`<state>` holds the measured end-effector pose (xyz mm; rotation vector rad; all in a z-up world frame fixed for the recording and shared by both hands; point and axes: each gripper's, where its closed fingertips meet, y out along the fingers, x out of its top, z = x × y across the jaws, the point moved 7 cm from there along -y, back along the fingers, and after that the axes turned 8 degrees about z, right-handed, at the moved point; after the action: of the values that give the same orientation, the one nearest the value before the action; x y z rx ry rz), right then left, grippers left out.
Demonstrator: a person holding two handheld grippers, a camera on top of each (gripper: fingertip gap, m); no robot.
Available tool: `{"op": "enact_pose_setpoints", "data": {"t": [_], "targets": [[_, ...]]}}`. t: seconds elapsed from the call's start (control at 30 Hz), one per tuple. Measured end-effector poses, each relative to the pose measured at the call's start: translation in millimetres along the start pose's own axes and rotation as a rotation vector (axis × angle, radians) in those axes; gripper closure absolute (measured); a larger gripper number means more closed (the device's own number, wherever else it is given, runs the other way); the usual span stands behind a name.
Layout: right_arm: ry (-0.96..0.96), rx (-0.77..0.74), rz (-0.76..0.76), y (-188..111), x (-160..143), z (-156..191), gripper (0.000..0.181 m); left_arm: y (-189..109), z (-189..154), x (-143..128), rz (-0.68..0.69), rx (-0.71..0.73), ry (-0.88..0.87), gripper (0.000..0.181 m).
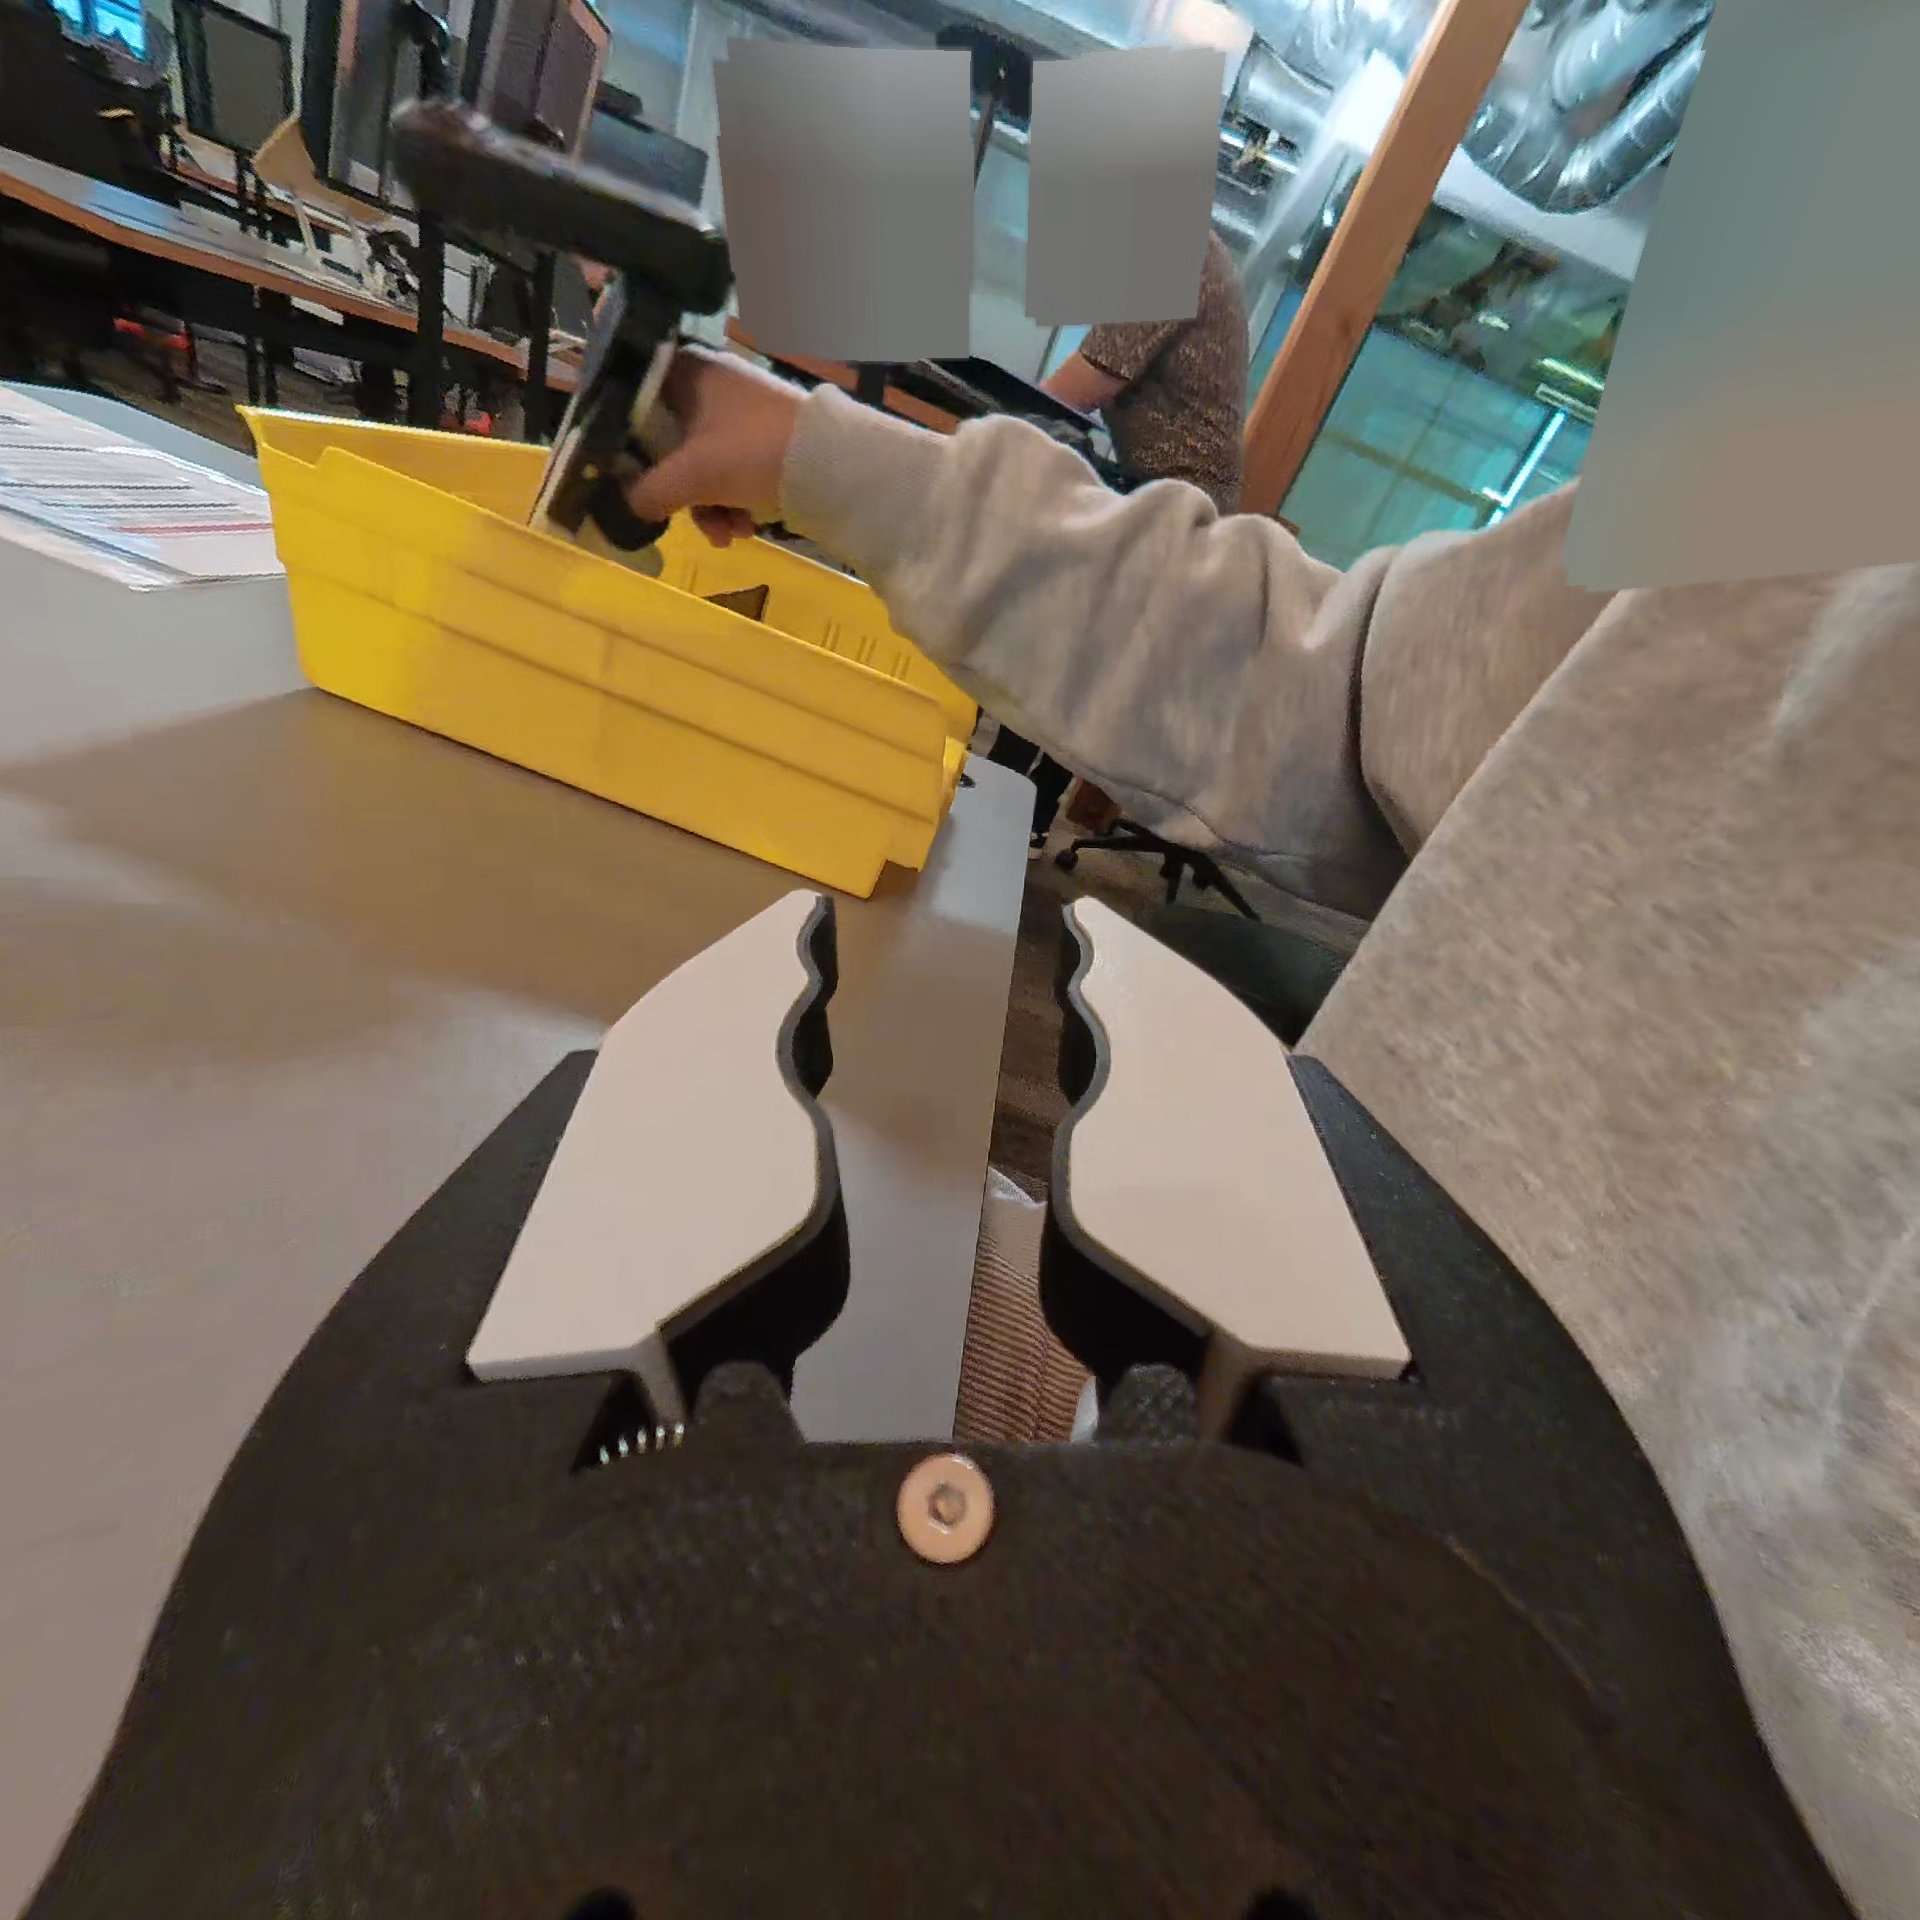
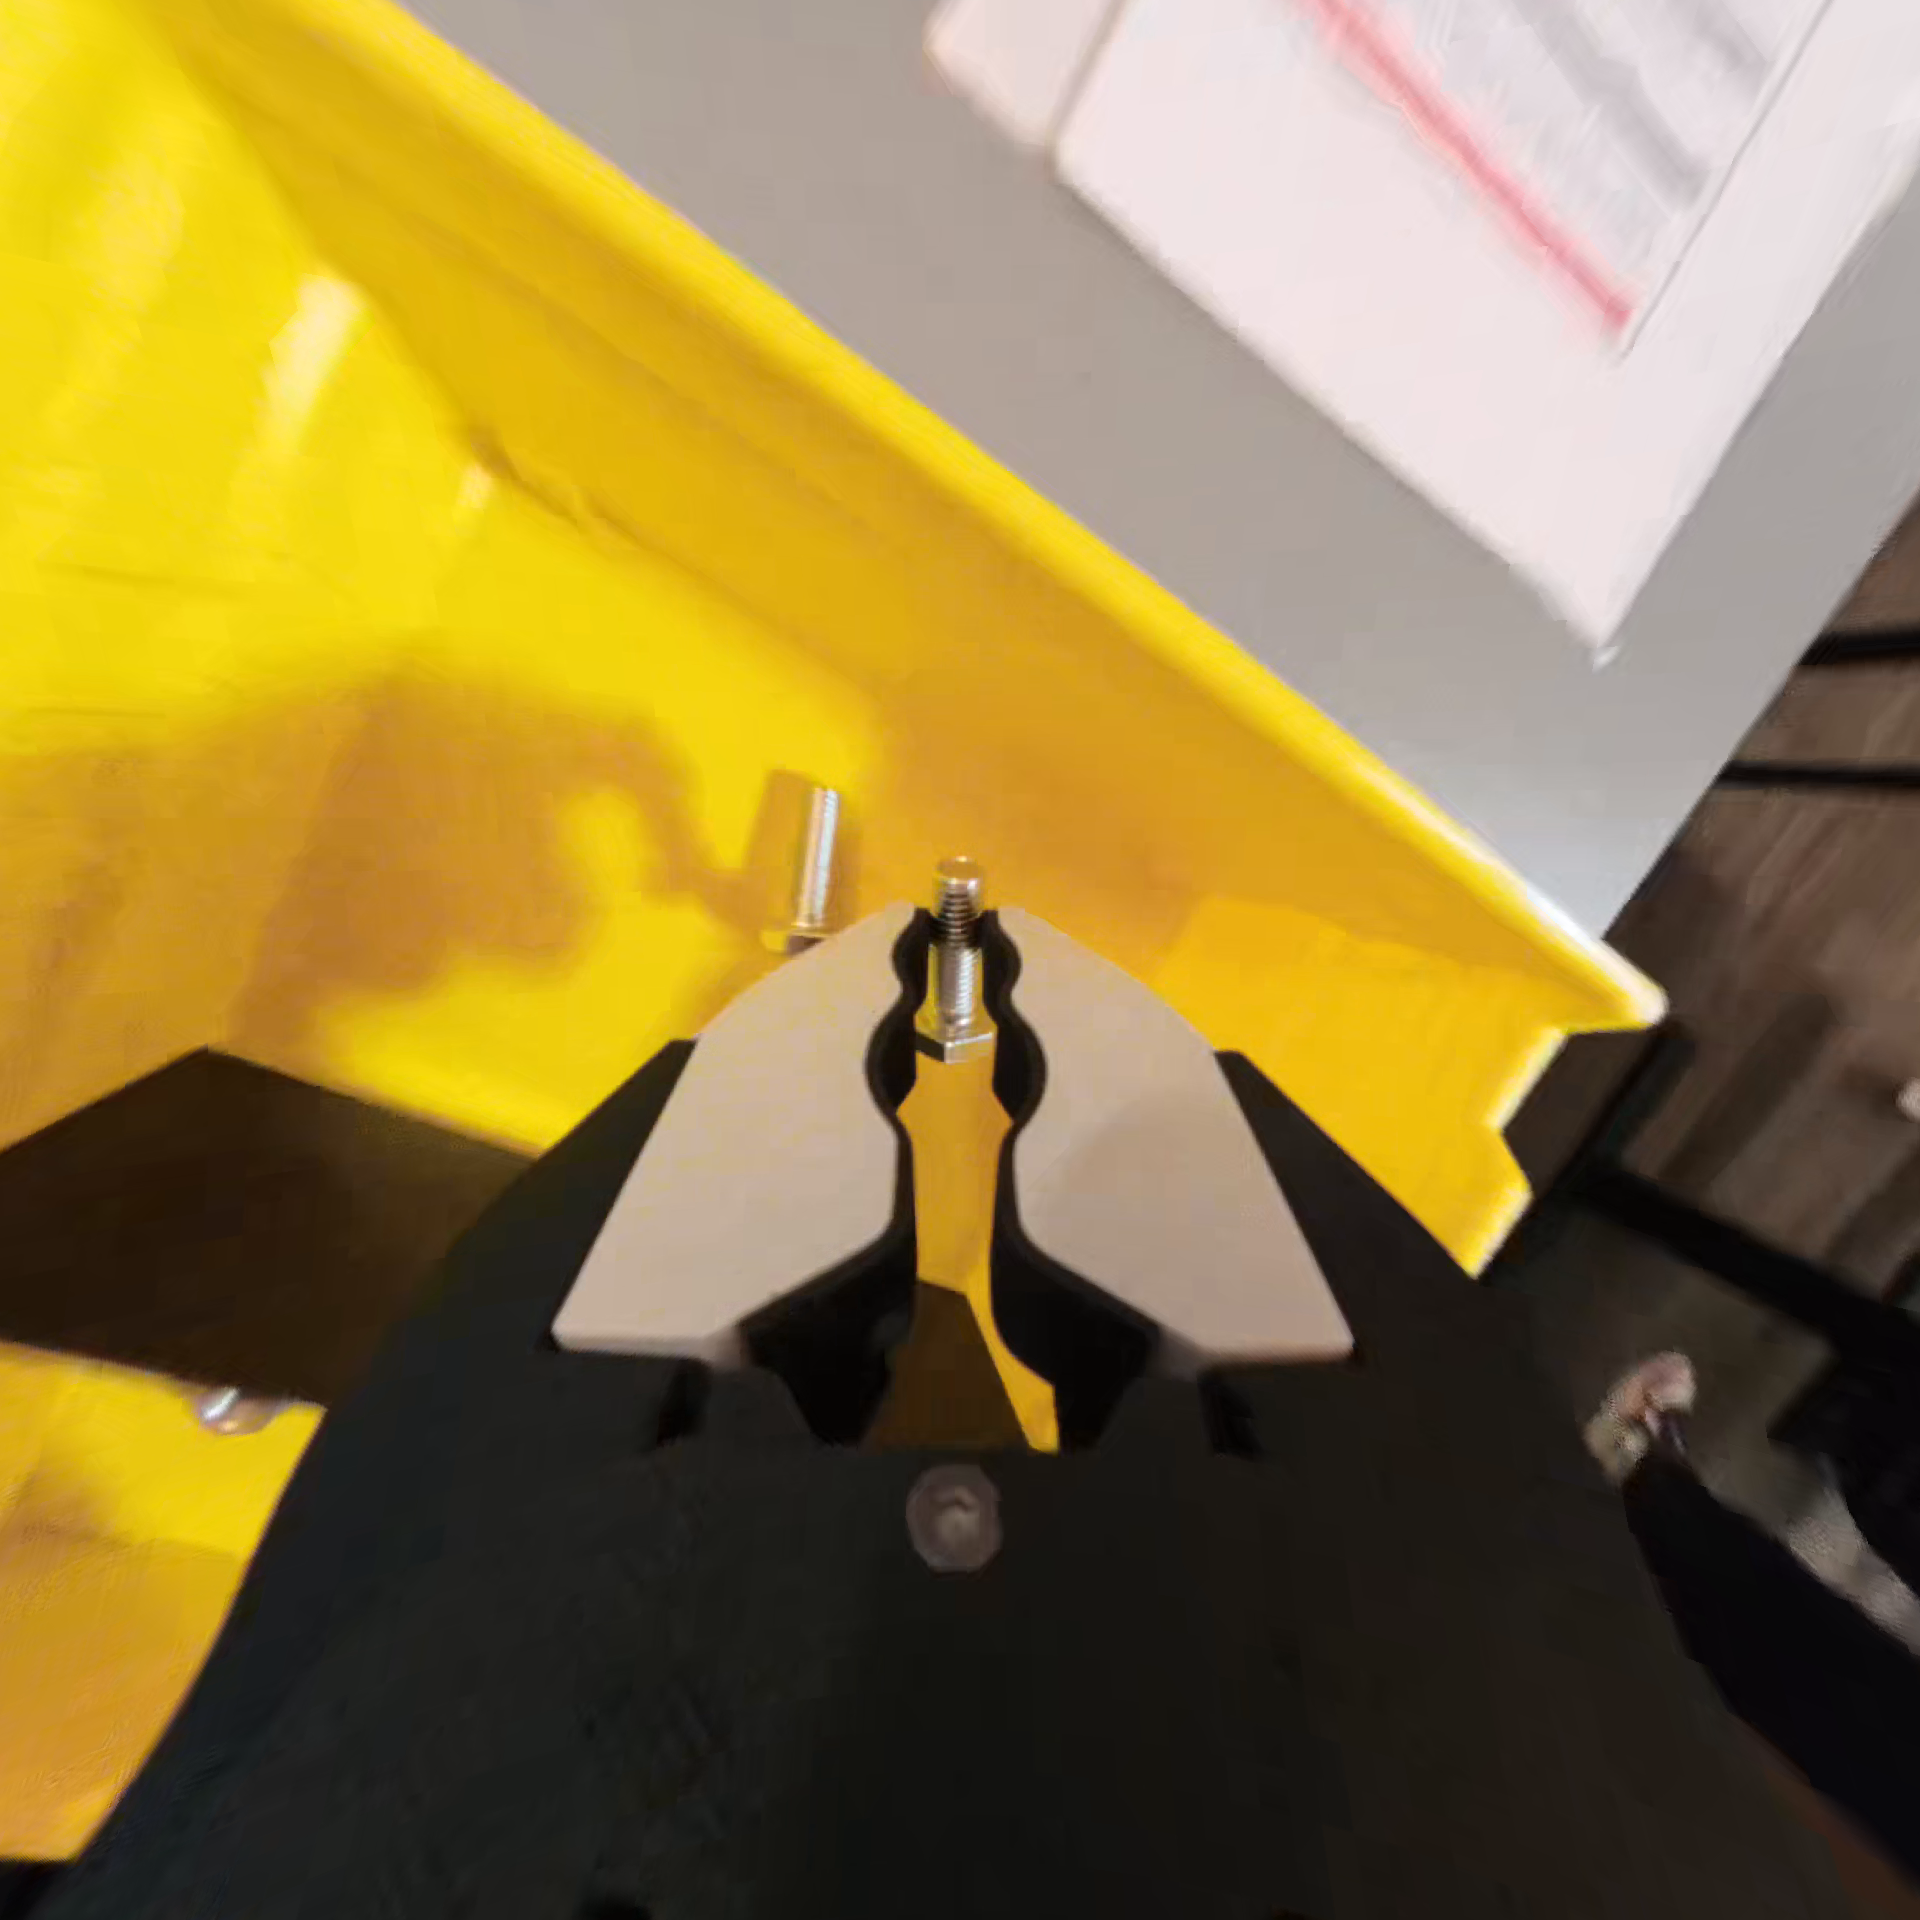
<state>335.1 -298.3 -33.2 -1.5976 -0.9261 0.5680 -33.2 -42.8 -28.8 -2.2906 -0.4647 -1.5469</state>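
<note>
Here the right gripper (image 2: 956,914) is closed on a small silver bolt (image 2: 953,971), whose threaded end points forward past the fingertips, above the inside of the yellow bin (image 2: 1091,665). A second bolt (image 2: 808,862) lies on the bin floor just beyond. The left gripper (image 1: 945,914) is open and holds nothing, over the edge of the grey table (image 1: 364,935). Farther off, the bin stands on this table.

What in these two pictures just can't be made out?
- Bin contents: left wrist view, near wall hides them.
- Second bolt: right wrist view, blurred, its head behind the right gripper shut on a bolt.
- Paper: motion blur.
- Left gripper: open; floor below cut by table.
</note>
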Motion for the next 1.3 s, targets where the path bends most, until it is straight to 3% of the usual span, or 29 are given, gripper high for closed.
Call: {"op": "enact_pose_setpoints", "data": {"t": [0.03,0.13,0.23,0.3,0.4,0.53,0.6,0.67,0.77,0.87,1.03,1.1,1.17,1.23,1.3], "targets": [[-0.002,-0.011,0.071,11,0,-2,0.172,0,0,-1,0.001,-0.002,-0.002,0.141],[-0.011,-0.064,0.19,29,3,-5,0.172,-1,2,-3,0.007,-0.003,-0.014,0.143],[0.013,-0.055,0.2,32,8,-4,0.171,-2,6,-2,0.006,0.006,-0.021,0.144],[0.024,-0.121,0.152,20,12,-7,0.167,-4,8,-1,0.002,0.002,-0.029,0.144],[0.05,-0.166,0.032,-25,14,1,0.161,-7,9,1,-0.009,0.003,-0.039,0.145],[-0.026,-0.031,-0.355,-112,16,73,0.154,-8,12,1,-0.011,0.003,-0.048,0.146],[-0.111,0.171,-0.625,-151,14,139,0.154,-8,13,1,-0.017,0.001,-0.06,0.146],[-0.164,0.373,-0.836,-169,6,208,0.154,-7,15,1,-0.023,0.002,-0.074,0.146],[-0.172,0.417,-0.944,-143,-6,276,0.151,-10,16,3,-0.045,0.02,-0.063,0.147],[-0.183,0.457,-1.016,-106,-20,315,0.167,-13,15,4,-0.058,0.034,-0.032,0.152],[-0.306,0.453,-0.966,-87,-24,341,0.168,-18,17,9,-0.078,0.08,0.021,0.158],[-0.324,0.501,-0.966,-83,-25,348,0.167,-27,21,21,-0.112,0.117,-0.043,0.161],[-0.294,0.595,-0.955,-80,-26,352,0.166,-52,17,54,-0.177,0.031,-0.216,0.167],[-0.255,0.687,-0.968,-80,-28,353,0.166,-97,11,89,-0.204,-0.031,-0.317,0.164],[-0.235,0.724,-0.975,-80,-28,353,0.166,-161,10,112,-0.261,0.172,-0.275,0.164]]}}
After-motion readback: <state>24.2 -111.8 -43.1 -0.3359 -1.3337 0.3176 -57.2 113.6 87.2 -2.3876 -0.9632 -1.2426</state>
